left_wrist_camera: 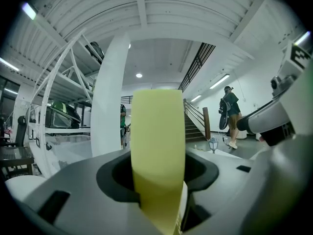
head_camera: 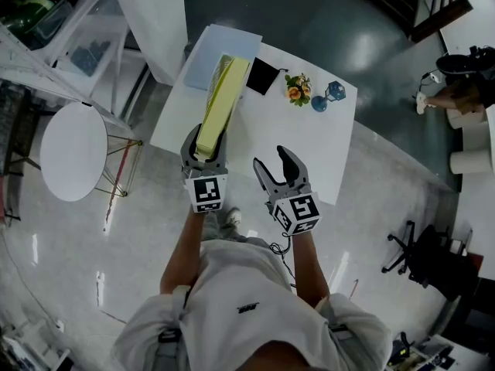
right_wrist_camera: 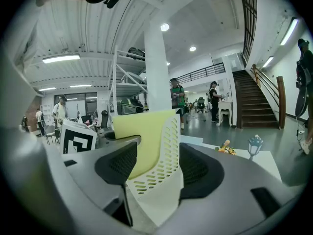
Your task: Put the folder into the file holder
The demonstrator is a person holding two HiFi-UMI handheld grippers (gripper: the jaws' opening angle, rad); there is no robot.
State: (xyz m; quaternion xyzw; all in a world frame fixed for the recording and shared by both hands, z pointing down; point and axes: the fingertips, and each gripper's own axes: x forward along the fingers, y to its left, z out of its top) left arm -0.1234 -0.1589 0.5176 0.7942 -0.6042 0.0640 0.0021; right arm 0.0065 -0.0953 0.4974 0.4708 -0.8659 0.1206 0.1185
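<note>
Between the slackly spread fingers of the left gripper (head_camera: pixel 206 147) stands the yellow folder (head_camera: pixel 222 99), already inside the perforated file holder (right_wrist_camera: pixel 168 141). The right gripper (head_camera: pixel 272 161) gapes empty. Only backing away seems left.

The folder (head_camera: pixel 219 103) looks smooth and matt, of pale yellow card or plastic. The file holder (right_wrist_camera: pixel 166 146) is white perforated plastic. The table (head_camera: pixel 309 141) is smooth matt white. The floor (head_camera: pixel 69 238) at its 7 o'clock is glossy. The right gripper (head_camera: pixel 272 161) is matt grey plastic with dimpled black pads (right_wrist_camera: pixel 117 163).
</note>
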